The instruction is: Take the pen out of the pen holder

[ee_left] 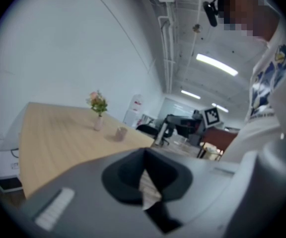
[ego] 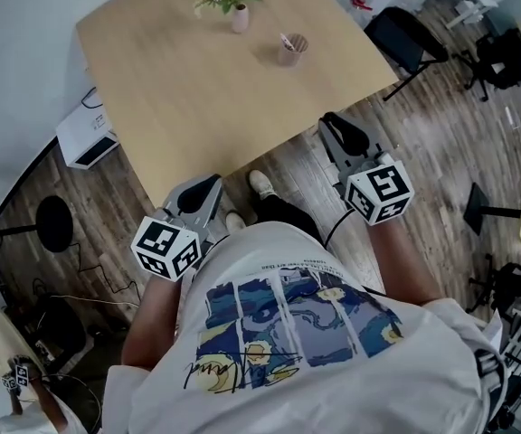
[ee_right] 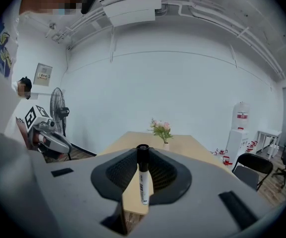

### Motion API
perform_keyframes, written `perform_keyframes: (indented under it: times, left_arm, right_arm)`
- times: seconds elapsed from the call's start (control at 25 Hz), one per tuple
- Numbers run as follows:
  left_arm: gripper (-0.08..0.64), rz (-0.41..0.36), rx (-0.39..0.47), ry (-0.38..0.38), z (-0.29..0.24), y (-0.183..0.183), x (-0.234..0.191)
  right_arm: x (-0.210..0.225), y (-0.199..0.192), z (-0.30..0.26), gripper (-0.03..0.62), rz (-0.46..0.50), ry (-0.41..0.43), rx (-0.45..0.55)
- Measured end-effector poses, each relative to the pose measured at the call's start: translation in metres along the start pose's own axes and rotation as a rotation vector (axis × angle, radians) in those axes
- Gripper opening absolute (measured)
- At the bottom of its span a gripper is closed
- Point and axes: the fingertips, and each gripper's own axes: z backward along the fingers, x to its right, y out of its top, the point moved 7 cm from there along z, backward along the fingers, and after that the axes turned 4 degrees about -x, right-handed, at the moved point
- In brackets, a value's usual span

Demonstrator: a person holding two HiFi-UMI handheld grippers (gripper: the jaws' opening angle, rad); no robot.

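Note:
A brown pen holder [ego: 291, 49] stands on the far part of the wooden table [ego: 179, 98], with something thin sticking out of it; it also shows small in the left gripper view [ee_left: 120, 133]. My right gripper [ego: 344, 135] [ee_right: 142, 168] hangs off the table's near right edge, shut on a white pen with a black cap [ee_right: 143, 180] that stands upright between the pads. Level with the table's front edge, my left gripper [ego: 199, 195] [ee_left: 145, 177] has its jaws together with nothing in them.
A pink vase of flowers [ego: 240, 14] stands behind the pen holder. A black chair [ego: 405, 36] is right of the table, with a white box [ego: 84, 138] and a floor fan [ego: 52, 224] on the left. Another person [ego: 7, 369] is at the bottom left.

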Motion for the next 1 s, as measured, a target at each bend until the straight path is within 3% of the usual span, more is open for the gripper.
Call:
perform_keyframes:
  times: [1.0]
  left_arm:
    - [0.008, -0.013, 0.008, 0.007, 0.010, -0.001, 0.001]
  right_arm:
    - [-0.016, 0.017, 0.019, 0.063, 0.020, 0.025, 0.041]
